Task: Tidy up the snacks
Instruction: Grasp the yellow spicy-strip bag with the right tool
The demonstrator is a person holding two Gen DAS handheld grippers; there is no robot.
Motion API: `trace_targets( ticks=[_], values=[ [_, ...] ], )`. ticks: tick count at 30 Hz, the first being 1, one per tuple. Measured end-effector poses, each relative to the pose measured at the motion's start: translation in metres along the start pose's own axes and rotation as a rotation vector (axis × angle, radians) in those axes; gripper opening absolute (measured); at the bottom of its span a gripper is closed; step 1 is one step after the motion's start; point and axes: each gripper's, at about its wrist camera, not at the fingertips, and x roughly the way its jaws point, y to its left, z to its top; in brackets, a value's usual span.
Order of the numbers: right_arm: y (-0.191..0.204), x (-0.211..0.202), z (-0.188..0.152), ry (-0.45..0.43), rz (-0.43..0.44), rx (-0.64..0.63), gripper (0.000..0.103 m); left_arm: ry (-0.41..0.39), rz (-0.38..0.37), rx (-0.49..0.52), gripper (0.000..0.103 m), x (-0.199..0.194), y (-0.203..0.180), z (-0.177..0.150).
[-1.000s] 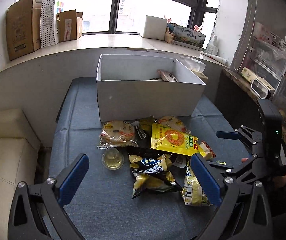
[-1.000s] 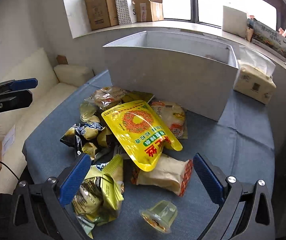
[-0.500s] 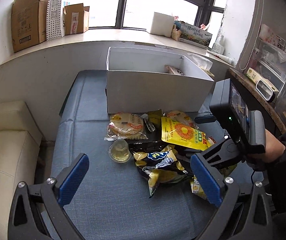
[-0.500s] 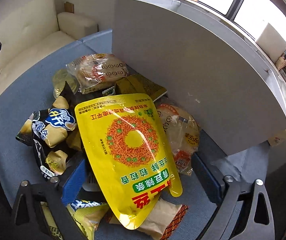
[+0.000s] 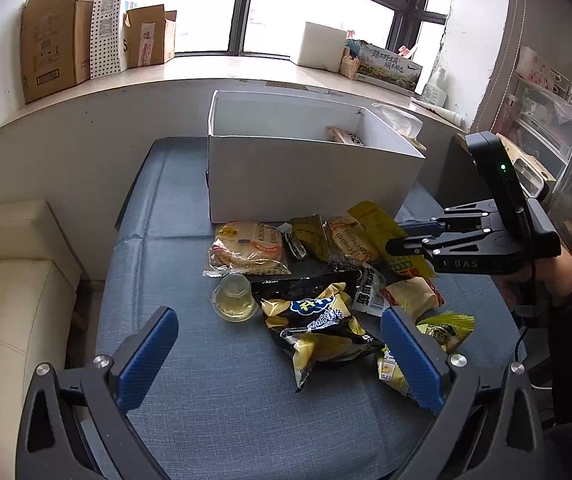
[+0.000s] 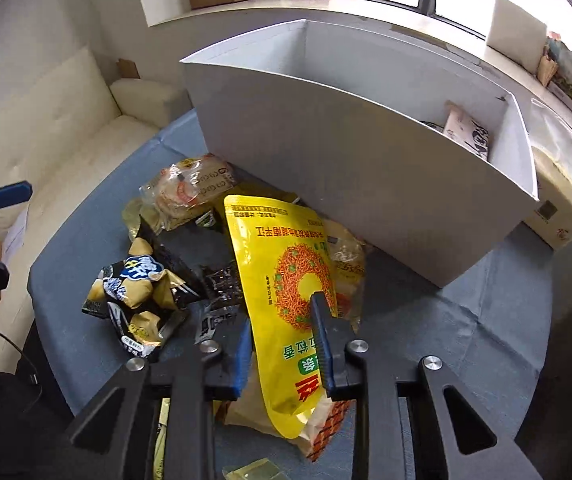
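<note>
Blue tablecloth (image 5: pixel 214 400): right tongs (image 6: pixel 282 332) pinch yellow pouch (image 6: pixel 286 264); left tongs (image 5: pixel 274 344) spread.

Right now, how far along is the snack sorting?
Early. One packet already stands in the white box. The right gripper is closed on the yellow pouch, not yet lifted clear. The left gripper is open, holding nothing. The chip bag, jelly cup and other packets remain on the table.

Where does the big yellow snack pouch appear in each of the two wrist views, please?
Left wrist: the yellow pouch lies right of centre, partly hidden behind the right gripper.
Right wrist: the pouch fills the lower centre, pinched by the right gripper.
Shared landmark: the white box just behind the pile.
</note>
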Motion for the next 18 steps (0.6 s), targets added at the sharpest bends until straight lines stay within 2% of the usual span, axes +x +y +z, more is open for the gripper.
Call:
trace_targets(
  ticks=[5, 10, 12, 14, 18],
  values=[
    [-0.019, 0.013, 0.005, 0.013, -0.073, 0.032, 0.029, 0.004, 0.007, 0.01, 0.103, 0.001, -0.003, 0.0],
    [-0.037, 0.011, -0.001, 0.005, -0.069, 0.077, 0.029, 0.003, 0.002, 0.007, 0.103, 0.0, -0.003, 0.0],
    [-0.04, 0.004, -0.005, 0.001, -0.123, 0.053, 0.033, 0.009, -0.003, -0.002, 0.103, 0.002, -0.002, -0.001],
    [-0.045, -0.001, -0.009, -0.001, -0.177, 0.052, 0.055, 0.013, -0.009, -0.005, 0.103, 0.004, -0.003, -0.001],
    [-0.071, -0.008, -0.015, -0.007, -0.173, 0.107, 0.058, 0.015, -0.008, 0.001, 0.103, 0.005, -0.006, -0.002]
  ],
)
